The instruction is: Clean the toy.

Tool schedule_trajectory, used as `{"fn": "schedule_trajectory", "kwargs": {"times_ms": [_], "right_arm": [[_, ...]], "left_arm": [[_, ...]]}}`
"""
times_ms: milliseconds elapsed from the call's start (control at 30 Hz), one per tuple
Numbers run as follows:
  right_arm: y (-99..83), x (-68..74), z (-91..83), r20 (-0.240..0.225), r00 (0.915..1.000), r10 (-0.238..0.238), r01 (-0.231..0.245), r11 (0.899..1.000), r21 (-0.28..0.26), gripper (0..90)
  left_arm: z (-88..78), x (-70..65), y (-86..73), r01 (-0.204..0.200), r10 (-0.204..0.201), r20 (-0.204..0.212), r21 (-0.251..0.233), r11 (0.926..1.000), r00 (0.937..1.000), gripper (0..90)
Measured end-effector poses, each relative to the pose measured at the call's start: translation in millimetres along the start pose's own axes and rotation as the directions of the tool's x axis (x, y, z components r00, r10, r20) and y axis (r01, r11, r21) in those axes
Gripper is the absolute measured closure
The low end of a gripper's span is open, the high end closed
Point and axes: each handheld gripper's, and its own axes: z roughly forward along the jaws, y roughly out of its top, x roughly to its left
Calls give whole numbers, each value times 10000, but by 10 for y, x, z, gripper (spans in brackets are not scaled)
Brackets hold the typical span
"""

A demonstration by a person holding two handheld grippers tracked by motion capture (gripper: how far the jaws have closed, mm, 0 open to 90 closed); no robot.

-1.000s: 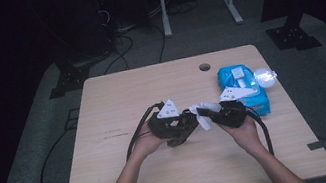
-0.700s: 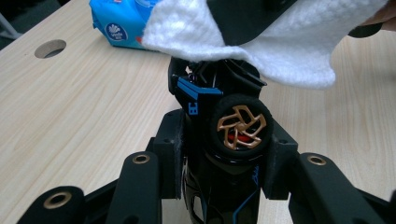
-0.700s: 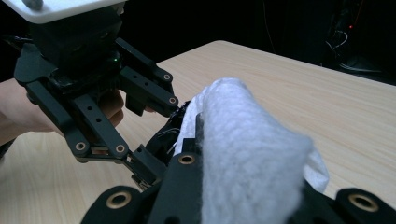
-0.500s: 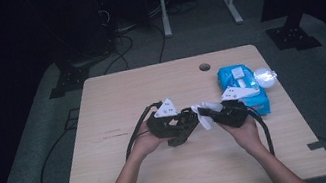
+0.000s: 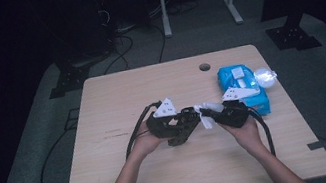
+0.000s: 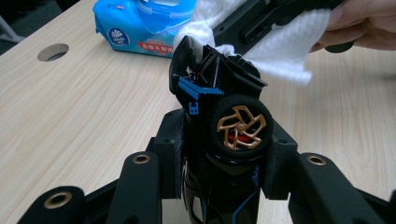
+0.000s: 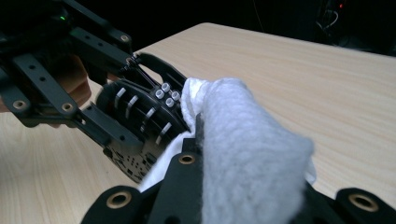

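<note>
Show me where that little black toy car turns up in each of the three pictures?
High view: the toy car sits mid-table, gripped in the left claw.
Left gripper view: the car stands centre, between the black jaws, its bronze-spoked wheel facing the camera.
Right gripper view: the car is left of centre, underside showing.
Shared landmark: the white wipe pressed against the car, held by the right claw.

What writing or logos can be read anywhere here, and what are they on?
Blue wipes pack: a round white logo and a line of red characters, both too blurred to read.
Black toy car: no lettering can be made out.
White wipe: none.
Wooden table: none.
</note>
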Motion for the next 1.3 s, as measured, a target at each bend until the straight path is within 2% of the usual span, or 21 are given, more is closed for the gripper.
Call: {"fn": "schedule_trajectory", "kwargs": {"times_ms": [133, 233, 300, 333, 433, 633, 767, 800, 900, 933, 1133, 1300], "right_arm": [[109, 87, -31, -346, 9993, -152, 138, 9990, -419, 840], [106, 78, -26, -305, 9993, -230, 219, 9991, -364, 840], [75, 40, -17, -230, 9997, -104, 98, 9996, -248, 840], [13, -21, -4, -249, 9996, 164, -167, 9998, -124, 840], [-29, -55, 4, -318, 9986, 426, -427, 9991, -11, 840], [90, 30, -33, -681, 9973, 257, -289, 9985, -459, 840], [66, 4, -30, -625, 9976, 287, -314, 9986, -422, 840], [1, -48, -7, -490, 9978, 445, -452, 9989, -149, 840], [-54, -87, 16, -434, 9973, 601, -601, 9982, 11, 839], [-79, -110, 42, -346, 9974, 630, -622, 9978, 246, 840], [-48, -104, 27, -692, 9929, 970, -976, 9952, -52, 841], [4, -66, -16, -771, 9927, 928, -950, 9952, -252, 842]], "left_arm": [[11, -1, 2, 56, -56, 84, -102, 9999, 9999, 583], [1, 0, 6, 4, -4, 39, -94, 10000, 10000, 584], [-17, 5, 4, 39, -38, 20, -137, 9999, 10000, 584], [-29, 10, 4, 81, -81, 30, -175, 9998, 10000, 584], [-7, 9, -8, 74, -73, 95, -76, 9999, 9999, 584], [-3, 2, 2, 15, -13, 129, -144, 9999, 9999, 584], [-26, -2, 10, 13, -12, 50, -170, 9999, 10000, 584], [-35, 1, 10, -3, 4, 43, -170, 9999, 10000, 584], [-36, 1, 9, -50, 50, -7, -130, 9999, 10000, 584], [-46, 4, 12, -2, 3, 38, -195, 9998, 10000, 584], [-62, 6, 21, 7, -7, 1, -302, 9995, 10000, 584], [-81, 1, 39, -32, 32, 2, -360, 9993, 10000, 583]]}}
